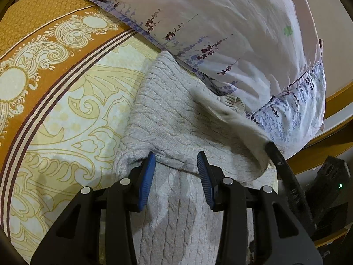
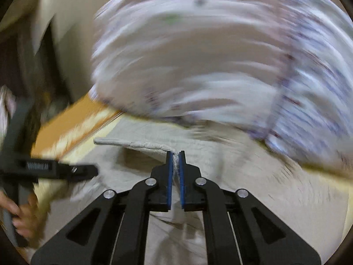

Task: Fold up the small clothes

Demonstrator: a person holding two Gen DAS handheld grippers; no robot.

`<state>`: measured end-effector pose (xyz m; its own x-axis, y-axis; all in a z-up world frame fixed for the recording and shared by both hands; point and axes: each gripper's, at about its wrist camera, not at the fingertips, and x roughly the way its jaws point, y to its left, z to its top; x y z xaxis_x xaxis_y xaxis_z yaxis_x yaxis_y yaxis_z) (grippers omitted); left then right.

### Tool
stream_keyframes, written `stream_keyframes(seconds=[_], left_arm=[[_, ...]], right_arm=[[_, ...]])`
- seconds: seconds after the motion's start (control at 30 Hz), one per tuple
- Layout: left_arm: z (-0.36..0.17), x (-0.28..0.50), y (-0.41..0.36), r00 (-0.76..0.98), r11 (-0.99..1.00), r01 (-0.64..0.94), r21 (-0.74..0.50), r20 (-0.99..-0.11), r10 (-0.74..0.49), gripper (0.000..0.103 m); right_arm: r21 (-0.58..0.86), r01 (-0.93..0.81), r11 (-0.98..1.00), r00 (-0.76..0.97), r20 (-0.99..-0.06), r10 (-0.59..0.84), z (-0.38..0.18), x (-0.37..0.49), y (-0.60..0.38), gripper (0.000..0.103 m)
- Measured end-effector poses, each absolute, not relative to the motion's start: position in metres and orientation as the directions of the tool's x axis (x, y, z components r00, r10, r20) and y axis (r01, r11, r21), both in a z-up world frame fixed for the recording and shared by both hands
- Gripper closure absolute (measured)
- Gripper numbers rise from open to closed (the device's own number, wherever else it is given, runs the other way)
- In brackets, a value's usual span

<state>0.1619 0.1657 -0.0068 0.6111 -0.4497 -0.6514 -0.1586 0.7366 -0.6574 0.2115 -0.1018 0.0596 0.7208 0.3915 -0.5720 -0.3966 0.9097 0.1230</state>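
Note:
A grey cable-knit sweater [image 1: 167,119] lies on the patterned bedspread [image 1: 66,110], partly folded over itself. My left gripper [image 1: 176,161] is open, its blue pads on either side of a sweater fold without clamping it. My right gripper [image 2: 175,154] is shut on a raised edge of the sweater [image 2: 141,144] and holds it above the rest of the garment; that view is blurred by motion. The right gripper's black body [image 1: 284,172] shows at the sweater's right edge in the left wrist view. The left gripper [image 2: 66,169] shows at the left in the right wrist view.
A large floral pillow [image 1: 220,33] lies just behind the sweater and touches its far edge; it fills the upper right wrist view [image 2: 198,55]. The bed's orange border [image 1: 44,6] runs along the left. A wooden bed frame edge [image 1: 337,99] is on the right.

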Motion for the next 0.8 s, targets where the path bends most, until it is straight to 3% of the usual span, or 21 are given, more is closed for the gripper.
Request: stream_keyframes(seconds=[0.07,0.17,0.23,0.3,0.4,0.57,0.6,0.67,0.8], left_arm=[[-0.007,0.162,0.165,0.61,0.74,-0.156,-0.655,-0.653,-0.449,0.061],[-0.006,0.164,0.161,0.606,0.754,-0.152,-0.639,-0.663,-0.439,0.061],[-0.005,0.164,0.159,0.604,0.764,-0.149,-0.628,-0.669,-0.433,0.061],[-0.005,0.164,0.158,0.603,0.767,-0.147,-0.625,-0.671,-0.431,0.061],[-0.006,0.164,0.158,0.604,0.769,-0.148,-0.622,-0.673,-0.428,0.061],[-0.006,0.163,0.159,0.603,0.772,-0.151,-0.618,-0.676,-0.423,0.061],[-0.006,0.163,0.159,0.603,0.773,-0.15,-0.617,-0.677,-0.423,0.061],[-0.005,0.165,0.157,0.602,0.773,-0.15,-0.616,-0.677,-0.423,0.061],[-0.005,0.166,0.157,0.601,0.77,-0.149,-0.62,-0.675,-0.427,0.061]], right_arm=[[0.155,-0.292,0.944,0.708,-0.628,0.322,0.052,0.214,-0.131,0.098],[0.155,-0.3,0.941,0.664,-0.674,0.323,0.044,0.21,-0.147,0.097],[0.12,-0.311,0.943,0.688,-0.656,0.31,0.049,0.204,-0.147,0.089],[0.08,-0.343,0.936,0.716,-0.623,0.316,0.057,0.199,-0.142,0.056],[0.004,-0.407,0.914,0.722,-0.611,0.324,0.065,0.197,-0.118,0.05],[-0.232,-0.425,0.875,0.742,-0.643,0.19,0.044,0.216,-0.059,0.053],[-0.261,-0.414,0.872,0.739,-0.656,0.155,0.04,0.221,-0.053,0.068],[-0.31,-0.407,0.859,0.741,-0.662,0.112,0.033,0.228,-0.041,0.08],[-0.381,-0.364,0.85,0.79,-0.61,0.065,0.031,0.228,-0.03,0.084]])
